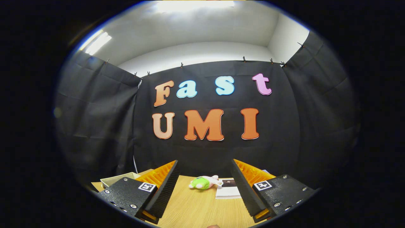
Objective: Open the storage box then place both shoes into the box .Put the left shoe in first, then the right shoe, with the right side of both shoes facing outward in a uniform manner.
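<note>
My gripper [204,166] is open, its two black ribbed fingers with orange backs spread wide above a wooden table [196,205]. Nothing lies between the fingers. The view looks level toward the booth's back wall, over the far part of the table.
A small green and white plush toy [204,182] lies on the table beyond the fingers, near the far edge. Beside it on the right lies a white paper card [228,190]. A shallow pale tray [118,179] sits at the far left behind the left finger.
</note>
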{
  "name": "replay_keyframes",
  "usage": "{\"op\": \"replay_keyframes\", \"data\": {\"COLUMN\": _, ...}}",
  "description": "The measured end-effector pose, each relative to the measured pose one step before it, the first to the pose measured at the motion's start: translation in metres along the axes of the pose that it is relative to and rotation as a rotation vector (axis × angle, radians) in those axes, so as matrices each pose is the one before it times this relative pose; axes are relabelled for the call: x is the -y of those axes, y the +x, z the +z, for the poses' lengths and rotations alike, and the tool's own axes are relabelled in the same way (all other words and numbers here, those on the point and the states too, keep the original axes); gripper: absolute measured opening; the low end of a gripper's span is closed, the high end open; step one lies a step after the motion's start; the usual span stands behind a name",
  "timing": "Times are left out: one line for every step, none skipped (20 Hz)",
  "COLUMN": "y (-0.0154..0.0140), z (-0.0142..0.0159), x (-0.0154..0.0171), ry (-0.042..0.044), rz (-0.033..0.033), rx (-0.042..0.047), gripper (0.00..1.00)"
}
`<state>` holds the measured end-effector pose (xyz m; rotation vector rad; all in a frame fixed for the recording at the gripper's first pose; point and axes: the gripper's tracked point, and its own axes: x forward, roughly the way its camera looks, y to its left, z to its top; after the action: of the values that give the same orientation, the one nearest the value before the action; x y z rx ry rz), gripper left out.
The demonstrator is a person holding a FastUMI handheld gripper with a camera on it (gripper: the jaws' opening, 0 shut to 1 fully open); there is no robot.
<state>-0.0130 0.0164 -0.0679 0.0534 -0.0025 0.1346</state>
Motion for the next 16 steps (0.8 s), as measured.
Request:
{"op": "replay_keyframes", "data": {"y": -0.00170, "z": 0.00090, "x": -0.00122, "ry": -0.00365, "rz": 0.00170, "rx": -0.00085, "gripper": 0.97}}
{"op": "replay_keyframes", "data": {"y": 0.00118, "z": 0.00075, "x": -0.00113, "ry": -0.00580, "rz": 0.00345, "rx": -0.00346, "gripper": 0.97}}
{"op": "replay_keyframes", "data": {"y": -0.00120, "z": 0.00069, "x": -0.00002, "ry": -0.00215, "rz": -0.00373, "rx": -0.00404, "gripper": 0.97}}
{"op": "replay_keyframes", "data": {"y": 0.00027, "z": 0.00041, "x": -0.00153, "ry": -0.00244, "rz": 0.00320, "rx": -0.00037, "gripper": 0.97}}
{"op": "replay_keyframes", "data": {"y": 0.00019, "z": 0.00122, "x": -0.00043, "ry": 0.00013, "rz": -0.00107, "rx": -0.00200, "gripper": 0.97}}
{"op": "replay_keyframes", "data": {"y": -0.00064, "z": 0.00136, "x": -0.00125, "ry": 0.00124, "rz": 0.00481, "rx": 0.00099, "gripper": 0.97}}
{"op": "replay_keyframes", "data": {"y": -0.00019, "z": 0.00303, "x": -0.00110, "ry": 0.00038, "rz": 0.00225, "rx": 0.00351, "gripper": 0.97}}
{"op": "replay_keyframes", "data": {"y": -0.00016, "z": 0.00273, "x": 0.00082, "ry": 0.00157, "rz": -0.00037, "rx": 0.00489, "gripper": 0.97}}
{"op": "replay_keyframes", "data": {"y": -0.00033, "z": 0.00170, "x": -0.00075, "ry": -0.00102, "rz": 0.00180, "rx": 0.00331, "gripper": 0.97}}
{"op": "replay_keyframes", "data": {"y": -0.00003, "z": 0.00084, "x": 0.00011, "ry": 0.00197, "rz": -0.00124, "rx": 0.00076, "gripper": 0.97}}
{"op": "replay_keyframes", "data": {"y": -0.00029, "z": 0.00107, "x": -0.00204, "ry": 0.00080, "rz": 0.00491, "rx": -0.00041, "gripper": 0.97}}
{"op": "replay_keyframes", "data": {"y": -0.00092, "z": 0.00145, "x": -0.00112, "ry": 0.00187, "rz": 0.00298, "rx": -0.00013, "gripper": 0.97}}
{"op": "replay_keyframes", "data": {"y": -0.00140, "z": 0.00223, "x": -0.00233, "ry": -0.00114, "rz": 0.00745, "rx": 0.00356, "gripper": 0.97}}
{"op": "replay_keyframes", "data": {"y": 0.00010, "z": 0.00324, "x": 0.00009, "ry": -0.00044, "rz": 0.00010, "rx": 0.00677, "gripper": 0.97}}
{"op": "replay_keyframes", "data": {"y": 0.00014, "z": 0.00268, "x": -0.00028, "ry": -0.00202, "rz": 0.00042, "rx": 0.00886, "gripper": 0.97}}
{"op": "replay_keyframes", "data": {"y": 0.00015, "z": 0.00055, "x": -0.00111, "ry": -0.00481, "rz": 0.00095, "rx": 0.00270, "gripper": 0.97}}
